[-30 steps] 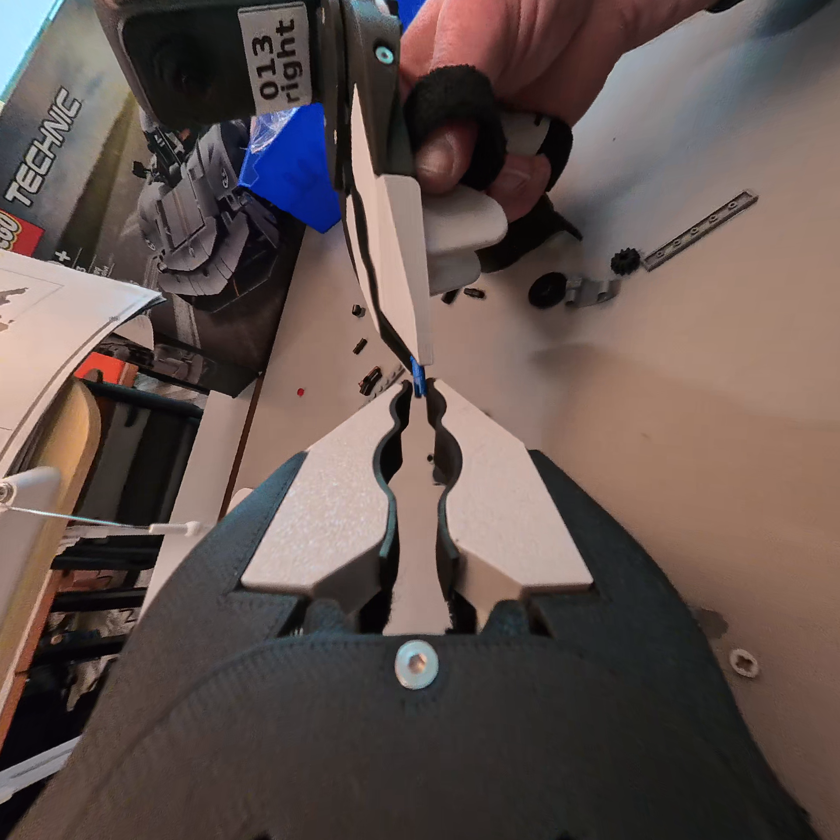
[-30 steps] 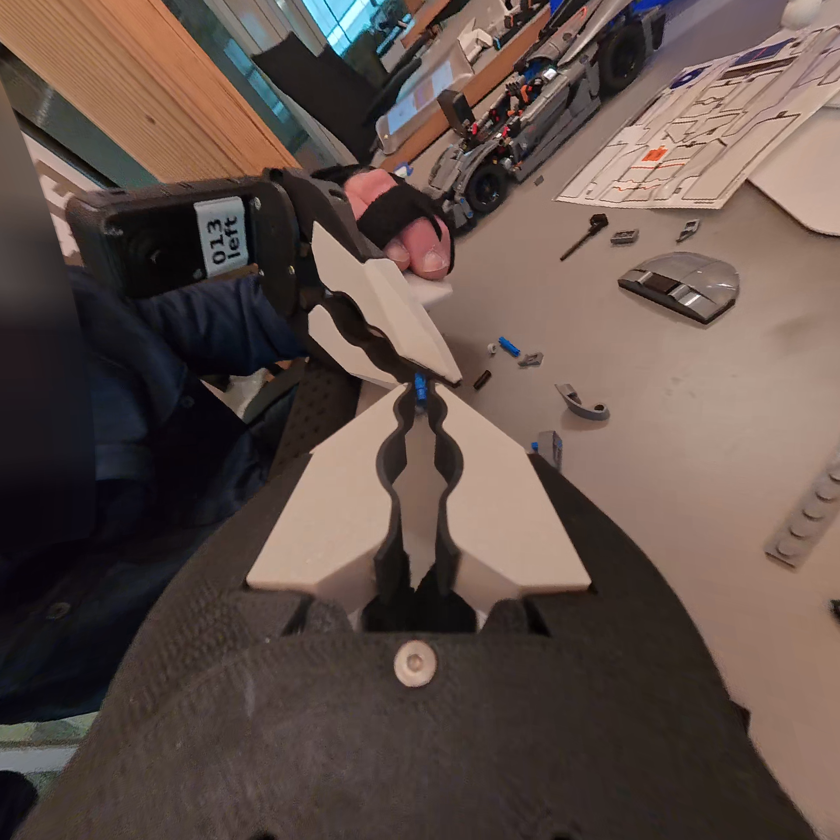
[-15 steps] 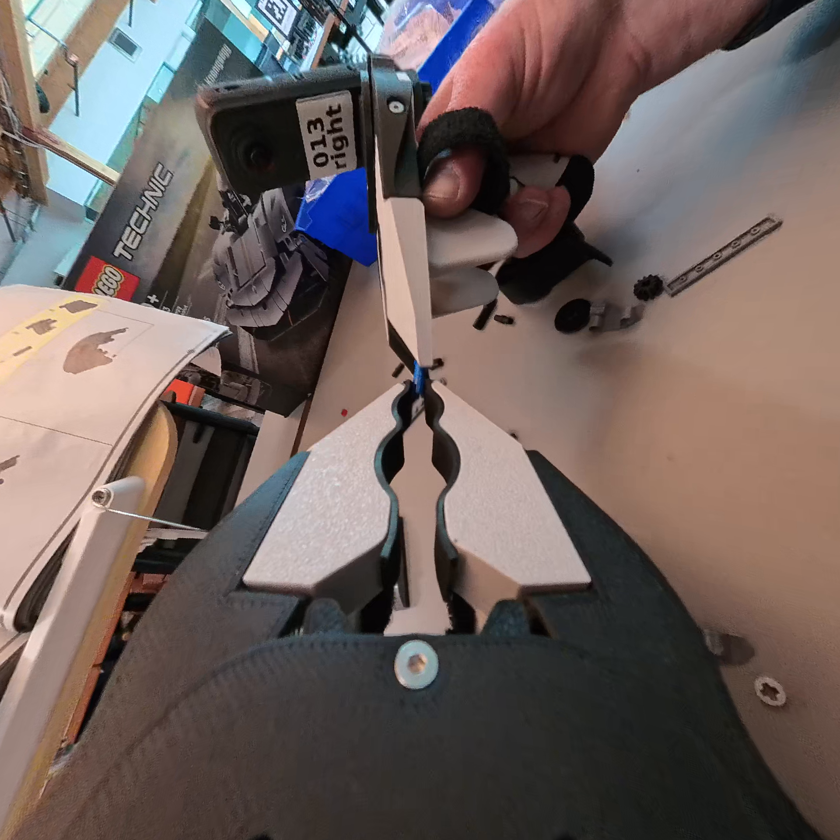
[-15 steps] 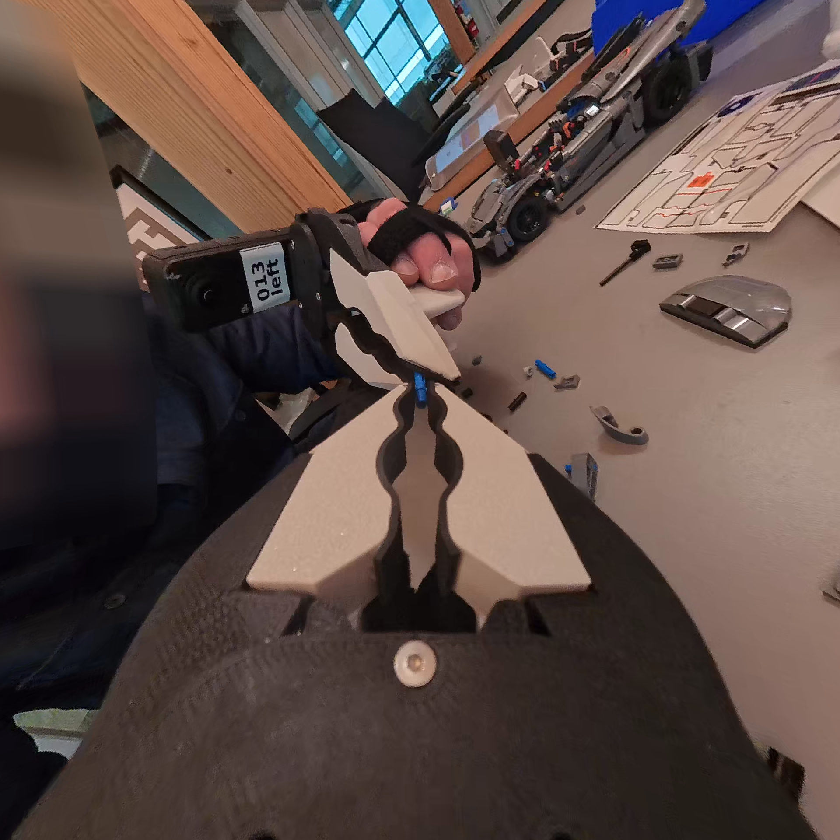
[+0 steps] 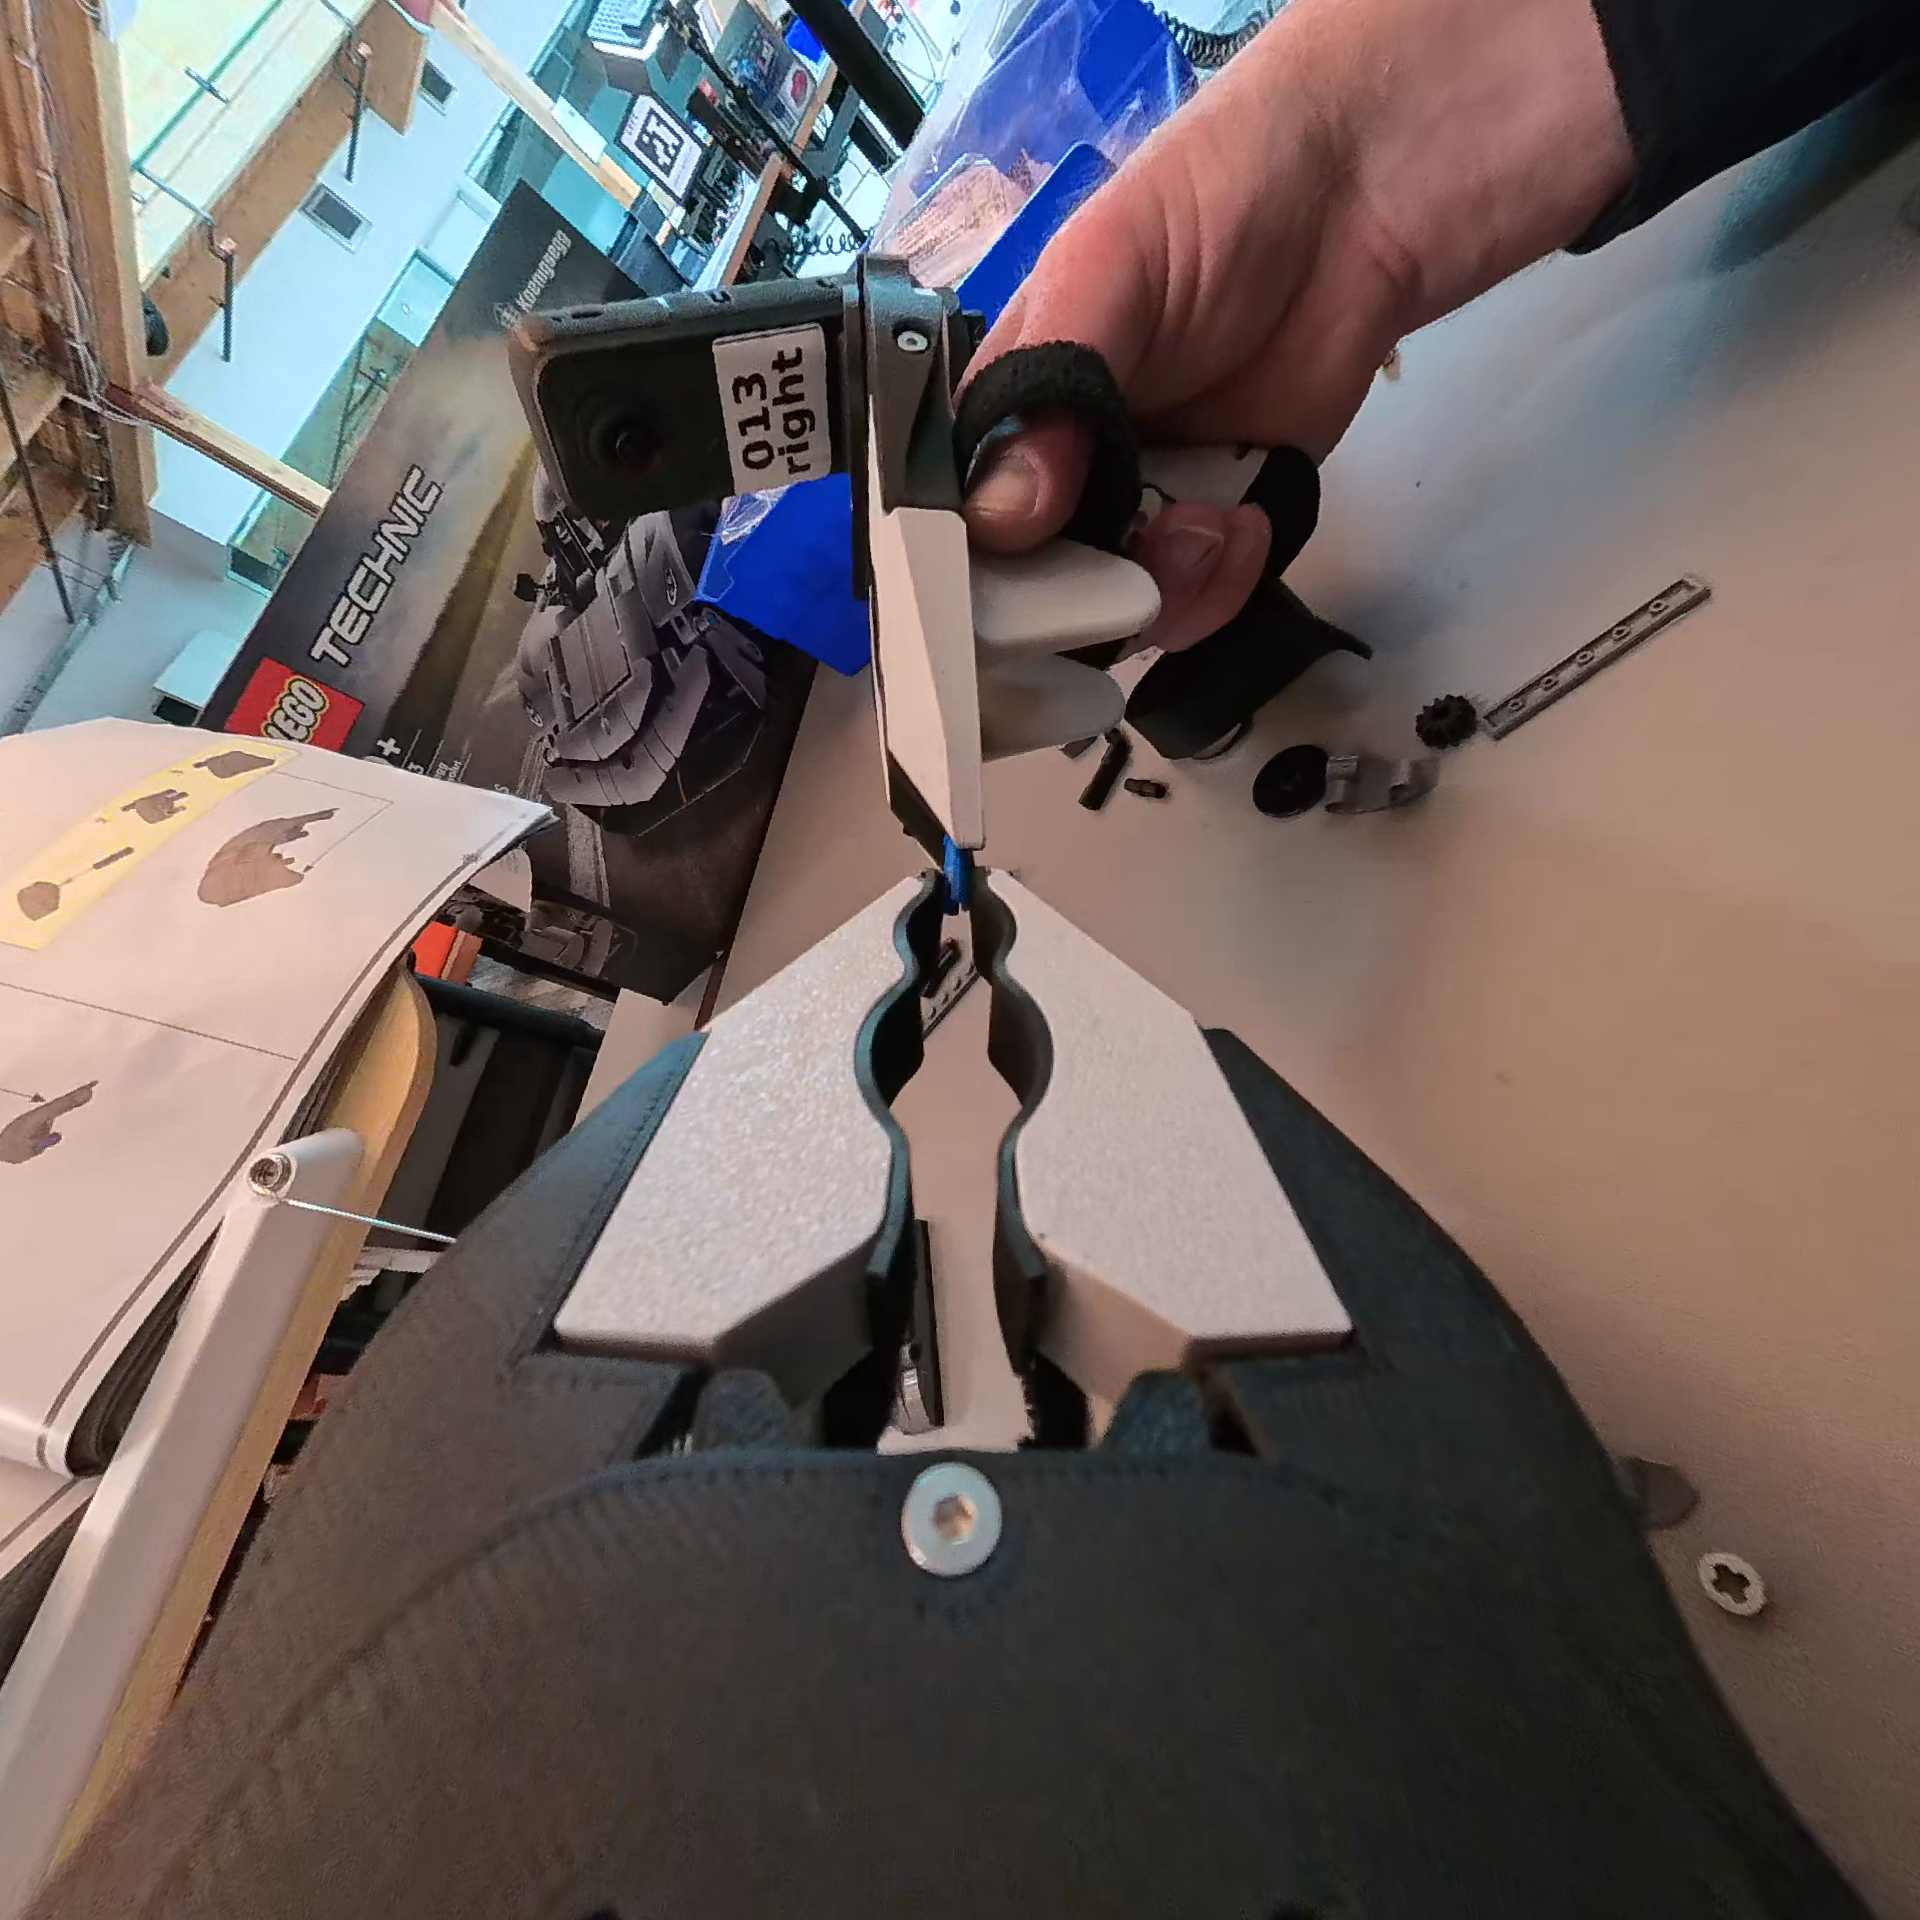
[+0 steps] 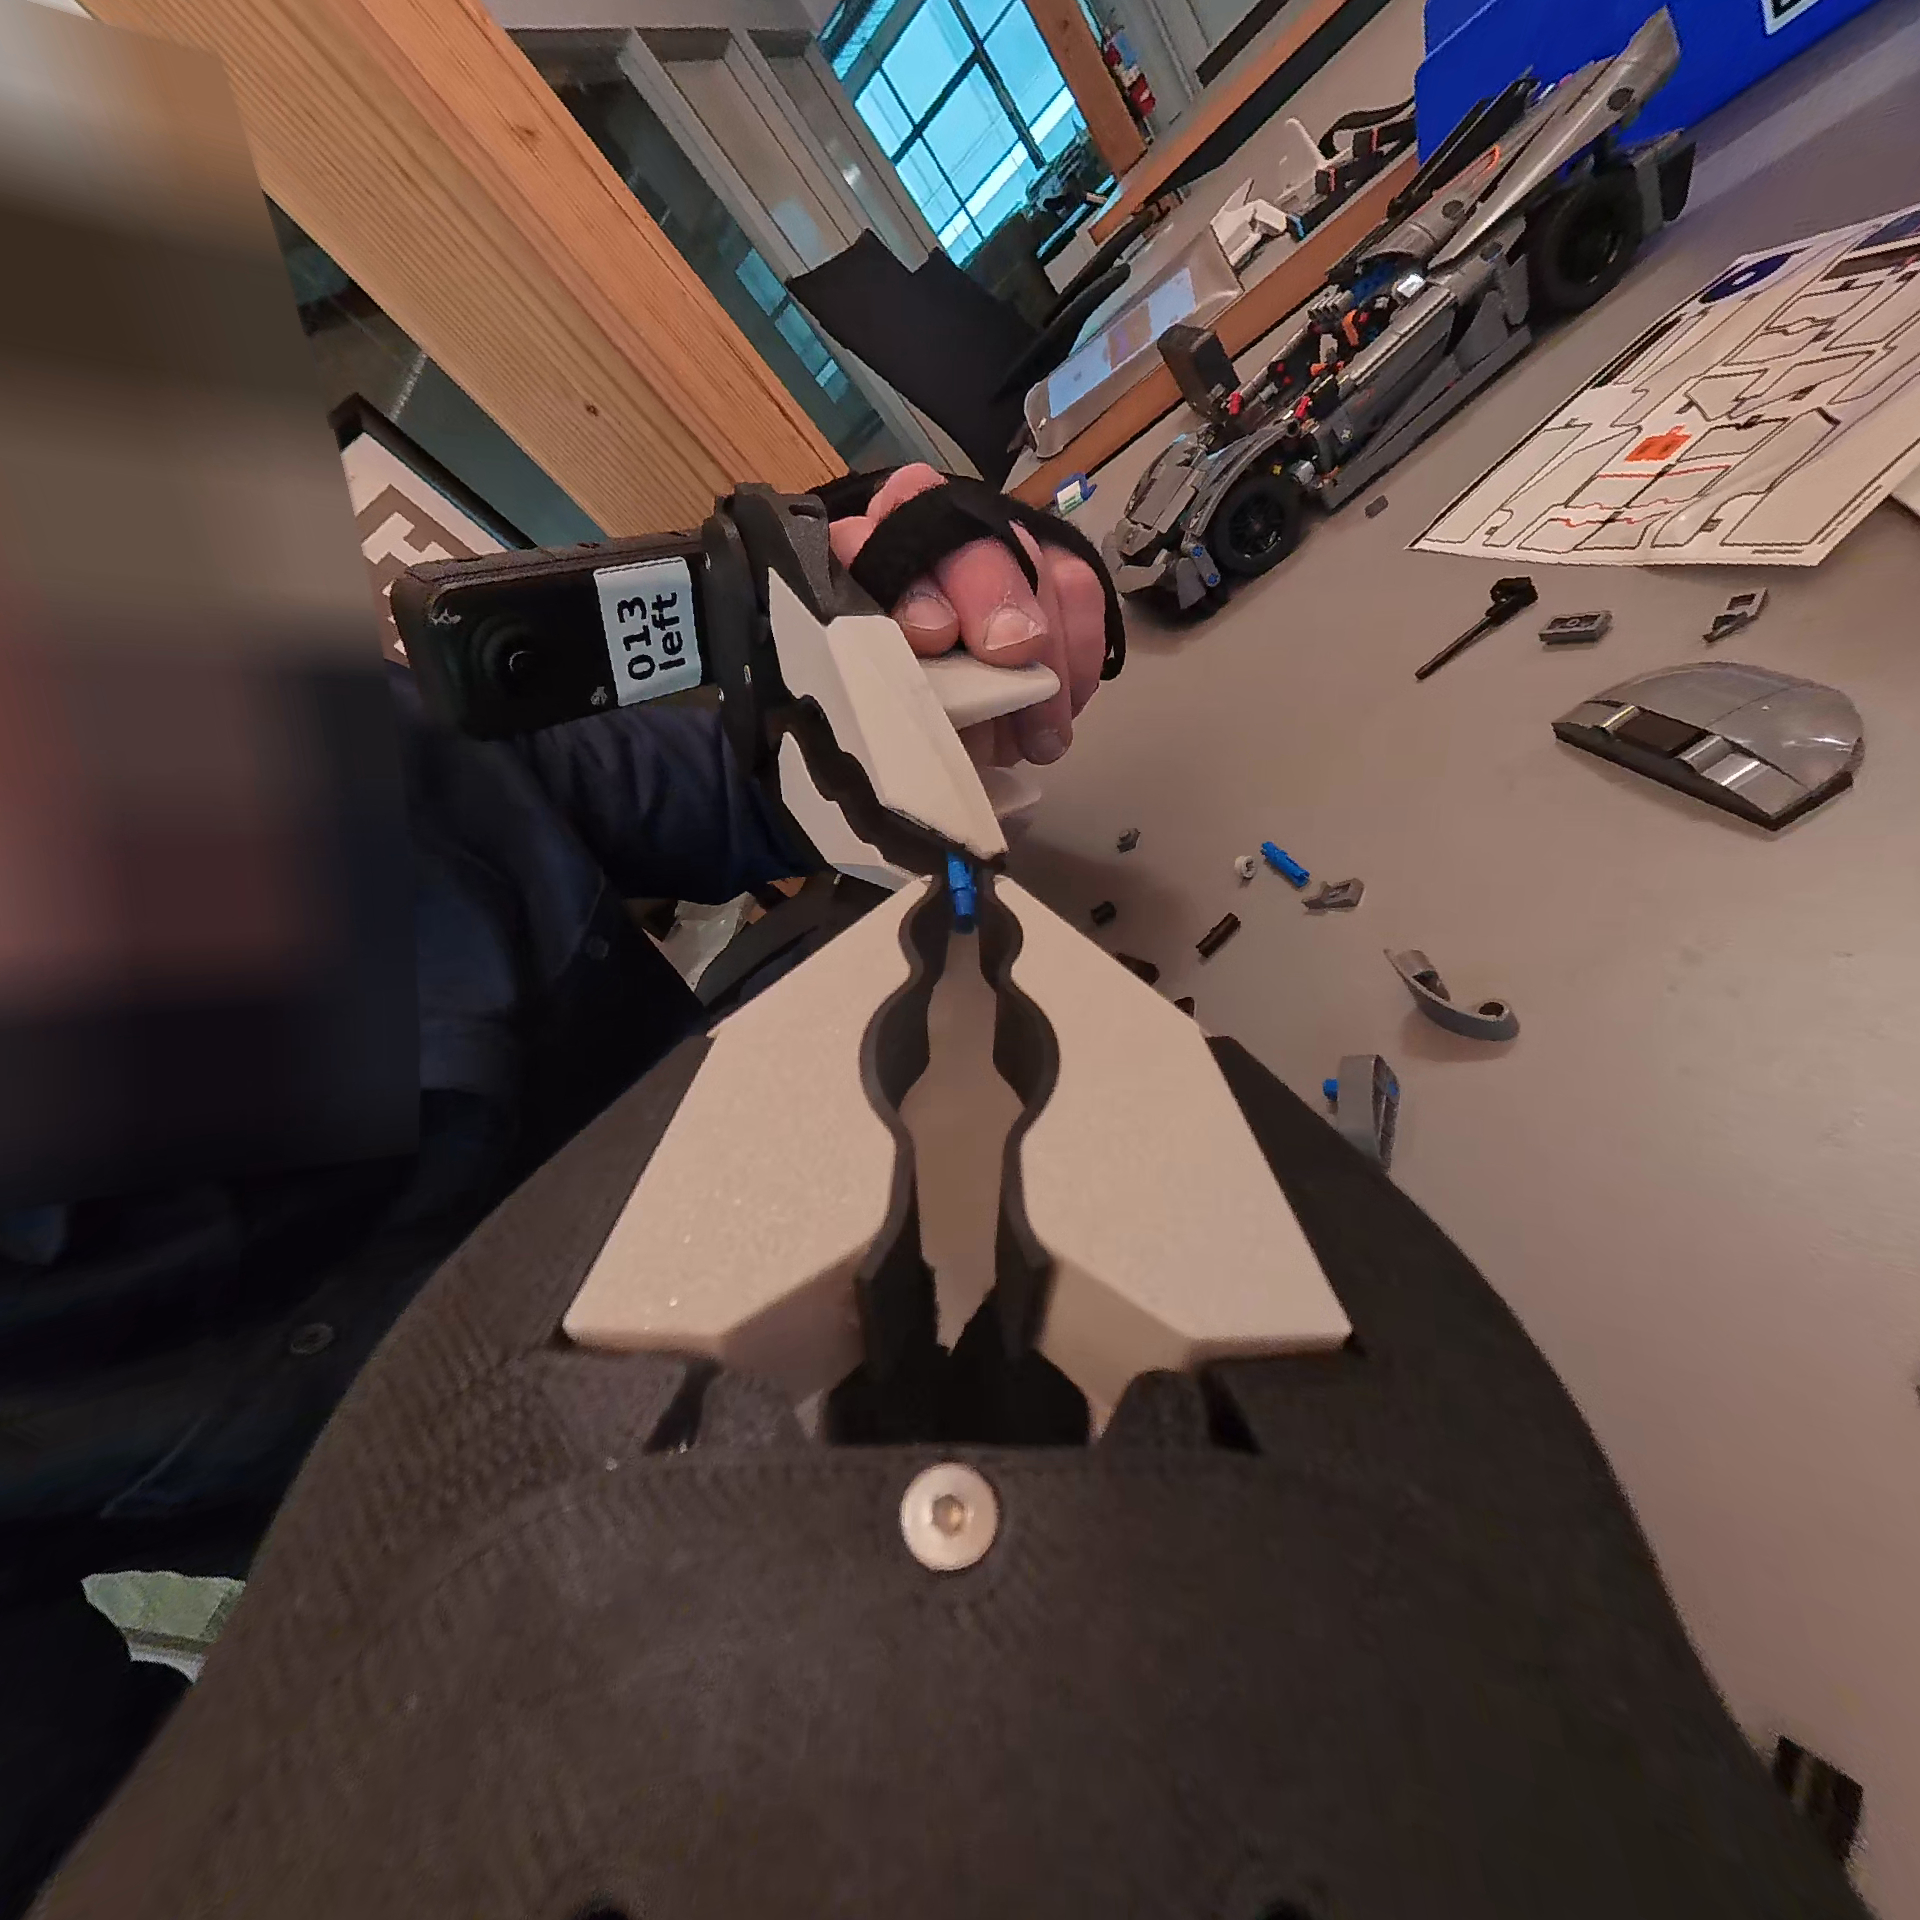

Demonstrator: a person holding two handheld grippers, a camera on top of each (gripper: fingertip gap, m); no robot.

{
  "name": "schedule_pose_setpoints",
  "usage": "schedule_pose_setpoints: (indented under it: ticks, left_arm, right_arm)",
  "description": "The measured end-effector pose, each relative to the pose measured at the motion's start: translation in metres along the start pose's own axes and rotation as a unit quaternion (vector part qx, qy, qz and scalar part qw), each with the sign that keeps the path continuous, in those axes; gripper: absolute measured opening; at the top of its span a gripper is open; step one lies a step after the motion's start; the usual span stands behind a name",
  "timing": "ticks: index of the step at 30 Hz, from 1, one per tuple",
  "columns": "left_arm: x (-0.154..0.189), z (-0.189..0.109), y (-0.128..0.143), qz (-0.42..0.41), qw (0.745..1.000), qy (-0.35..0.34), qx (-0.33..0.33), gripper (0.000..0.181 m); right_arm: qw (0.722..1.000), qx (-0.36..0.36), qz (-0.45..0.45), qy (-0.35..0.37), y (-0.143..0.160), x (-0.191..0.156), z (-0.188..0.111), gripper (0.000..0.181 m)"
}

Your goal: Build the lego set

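A small blue pin (image 5: 953,886) sits between the tips of my left gripper (image 5: 958,891), which is shut on it above the table. My right gripper (image 5: 951,831) comes down from above, shut, with its tips on the pin's upper end. In the right wrist view the same blue pin (image 6: 963,896) lies between my right gripper's (image 6: 961,899) tips, and the left gripper (image 6: 961,847) meets it from the upper left, tip to tip. Most of the pin is hidden by the fingers.
A Lego box (image 5: 436,665) and an open instruction booklet (image 5: 187,935) are at the left. Loose parts lie on the table: a grey beam (image 5: 1600,655), a black gear (image 5: 1444,719), a grey curved panel (image 6: 1714,743), a spare blue pin (image 6: 1285,862). A part-built car (image 6: 1382,384) and a sticker sheet (image 6: 1704,416) lie farther off. Less than 4 cm separates the two grippers' tips.
Both grippers have stayed tip to tip on the blue pin and moved together. Both views have tilted up, and the hands look farther from the cameras.
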State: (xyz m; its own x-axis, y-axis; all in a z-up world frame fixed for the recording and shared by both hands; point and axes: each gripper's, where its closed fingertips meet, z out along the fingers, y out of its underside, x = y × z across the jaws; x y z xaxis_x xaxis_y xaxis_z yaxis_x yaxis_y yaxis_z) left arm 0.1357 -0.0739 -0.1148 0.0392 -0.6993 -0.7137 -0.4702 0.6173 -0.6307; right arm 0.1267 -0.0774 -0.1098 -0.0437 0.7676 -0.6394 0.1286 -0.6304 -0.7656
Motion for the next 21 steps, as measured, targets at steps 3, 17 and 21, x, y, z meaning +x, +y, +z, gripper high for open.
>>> schedule_pose_setpoints:
  ticks: [3, 17, 21]
  left_arm:
    - [0.001, -0.001, -0.001, 0.002, 1.0, 0.005, -0.002, 0.001]
    - [-0.009, -0.016, 0.037, -0.055, 0.996, 0.026, -0.068, 0.002]
    - [-0.009, -0.02, 0.043, -0.075, 0.994, 0.026, -0.077, 0.002]
  right_arm:
    - [1.0, -0.001, 0.002, -0.004, 0.0, -0.001, 0.001, 0.003]
    - [0.954, -0.17, -0.1, 0.227, 0.044, 0.063, -0.007, 0.029]
    - [0.92, -0.237, -0.133, 0.283, 0.06, 0.079, -0.009, 0.033]
